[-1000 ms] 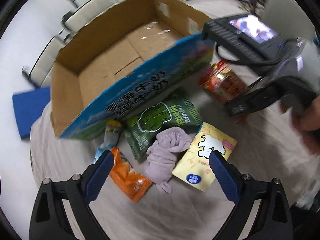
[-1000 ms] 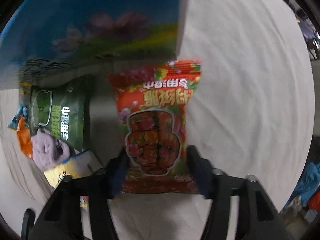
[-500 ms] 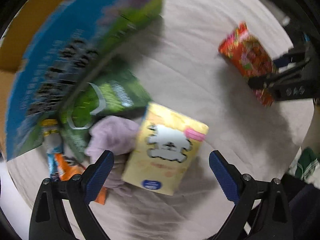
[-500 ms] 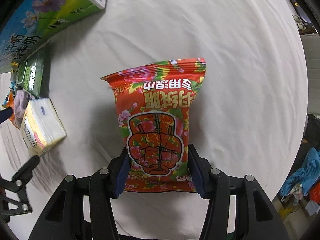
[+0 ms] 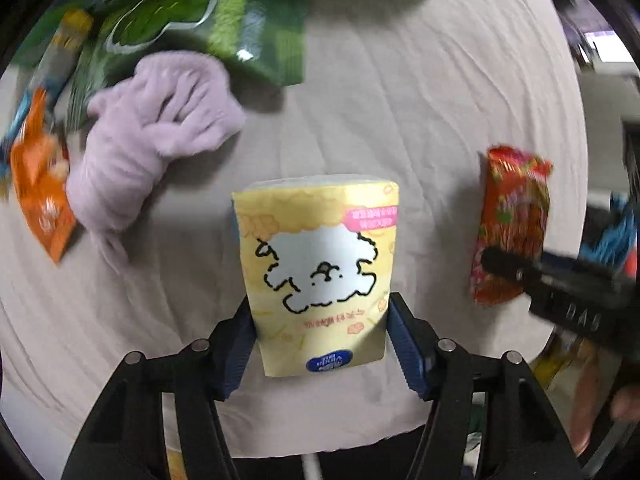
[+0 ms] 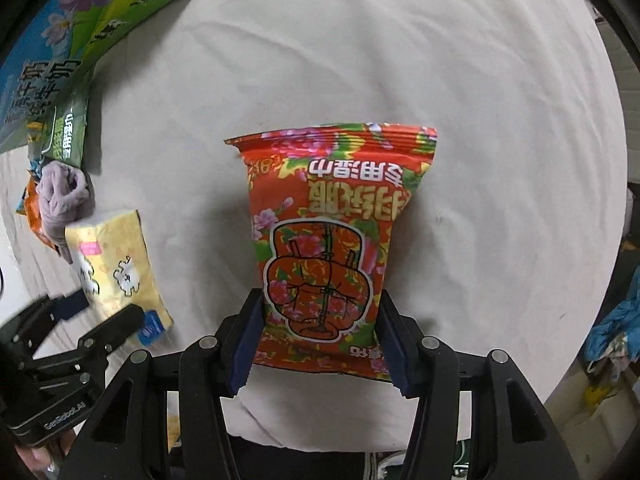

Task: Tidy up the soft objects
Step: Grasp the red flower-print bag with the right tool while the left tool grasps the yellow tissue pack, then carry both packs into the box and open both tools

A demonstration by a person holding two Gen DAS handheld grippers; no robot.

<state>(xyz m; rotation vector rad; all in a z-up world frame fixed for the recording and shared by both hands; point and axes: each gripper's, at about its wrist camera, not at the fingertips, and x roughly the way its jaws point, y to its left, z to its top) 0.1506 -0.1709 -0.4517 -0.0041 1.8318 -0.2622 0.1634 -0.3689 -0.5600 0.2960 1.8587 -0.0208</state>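
My left gripper [image 5: 320, 340] is shut on a yellow tissue pack [image 5: 318, 268] with a white dog drawing, over the cloth-covered table. My right gripper [image 6: 320, 340] is shut on a red flowered wet-wipe pack [image 6: 328, 248]. The tissue pack also shows in the right wrist view [image 6: 116, 264] at the left, with the left gripper on it. The red pack shows in the left wrist view [image 5: 510, 220] at the right. A lilac cloth [image 5: 148, 140], a green wipe pack [image 5: 208, 28] and an orange packet [image 5: 40, 200] lie at the upper left.
A blue and green printed cardboard box [image 6: 72, 40] stands at the far left of the table. The white tablecloth [image 6: 440, 60] ends in a rounded edge at the right, with clutter on the floor beyond it [image 6: 612, 328].
My left gripper has closed from open onto the yellow tissue pack. My right gripper has drawn the red pack away from the box, towards the table's near side.
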